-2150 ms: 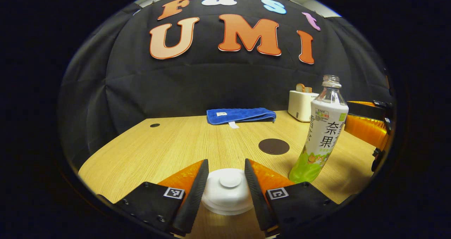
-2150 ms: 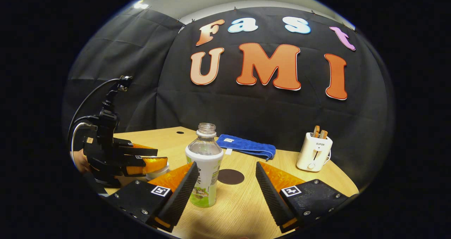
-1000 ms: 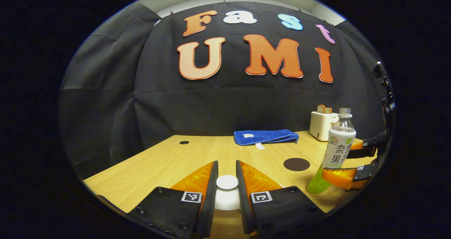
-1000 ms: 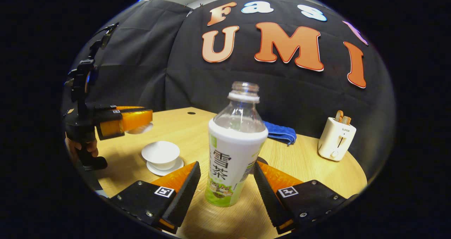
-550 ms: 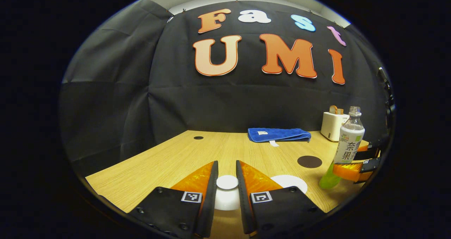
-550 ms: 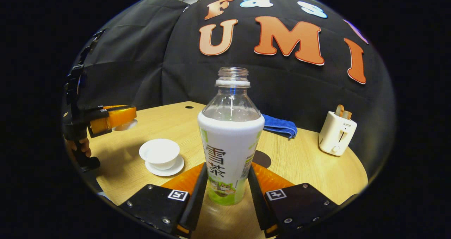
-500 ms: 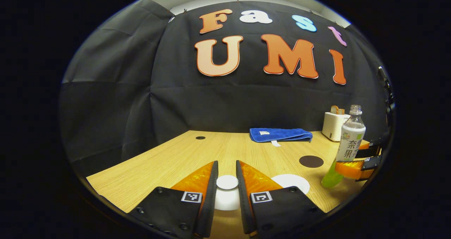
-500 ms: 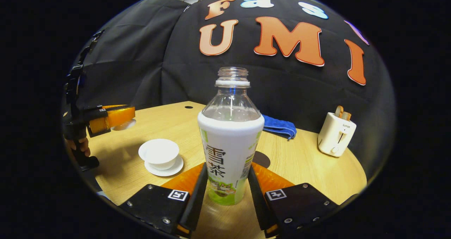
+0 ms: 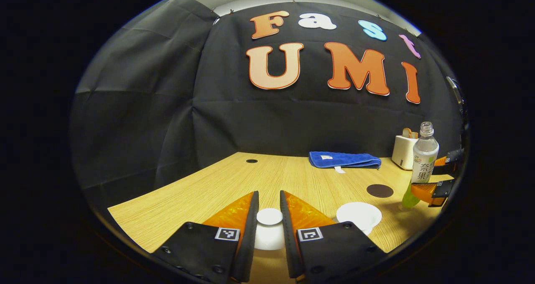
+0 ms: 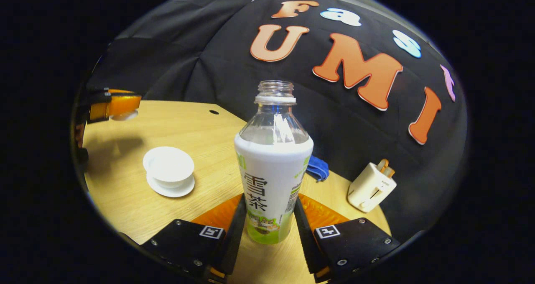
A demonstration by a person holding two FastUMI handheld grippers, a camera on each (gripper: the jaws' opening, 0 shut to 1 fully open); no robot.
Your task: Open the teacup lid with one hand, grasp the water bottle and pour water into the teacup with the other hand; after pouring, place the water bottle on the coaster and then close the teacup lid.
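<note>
Pouring step beginning | left gripper (image 9: 269, 229) clamps the teacup lid (image 9: 269, 217) aloft, aside | right gripper (image 10: 266, 229) grips the uncapped water bottle (image 10: 273, 167), tilting | open teacup (image 10: 168, 166) sits left | next: bring mouth over cup.

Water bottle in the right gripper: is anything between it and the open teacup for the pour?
Nothing visible. In the right gripper view the right gripper clamps the water bottle, with bare table between it and the uncovered teacup. The left gripper holds the lid off to the far side.
</note>
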